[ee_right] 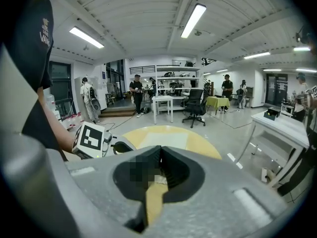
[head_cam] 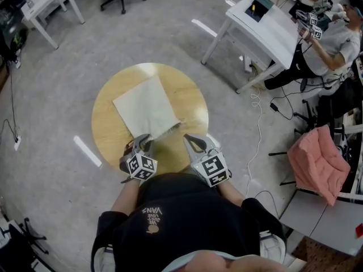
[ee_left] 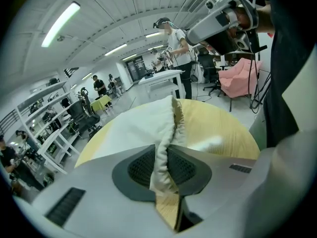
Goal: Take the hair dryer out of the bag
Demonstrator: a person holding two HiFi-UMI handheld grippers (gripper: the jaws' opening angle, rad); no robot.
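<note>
left gripper view: left gripper [ee_left: 163, 162] pinches the bag [ee_left: 143, 125] by its gathered mouth on the table [ee_left: 218, 125]; right gripper [ee_right: 160, 160] is pressed together, empty. dryer unseen, presumably inside. keep the pinch firm, lift the lip, let the right reach in.

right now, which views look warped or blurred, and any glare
Head view: sharp, evenly lit, fisheye curves the floor round the table. Left gripper view: heavy barrel warp, dark corners, bag crisp. Right gripper view: same warp, ceiling light blown out.
</note>
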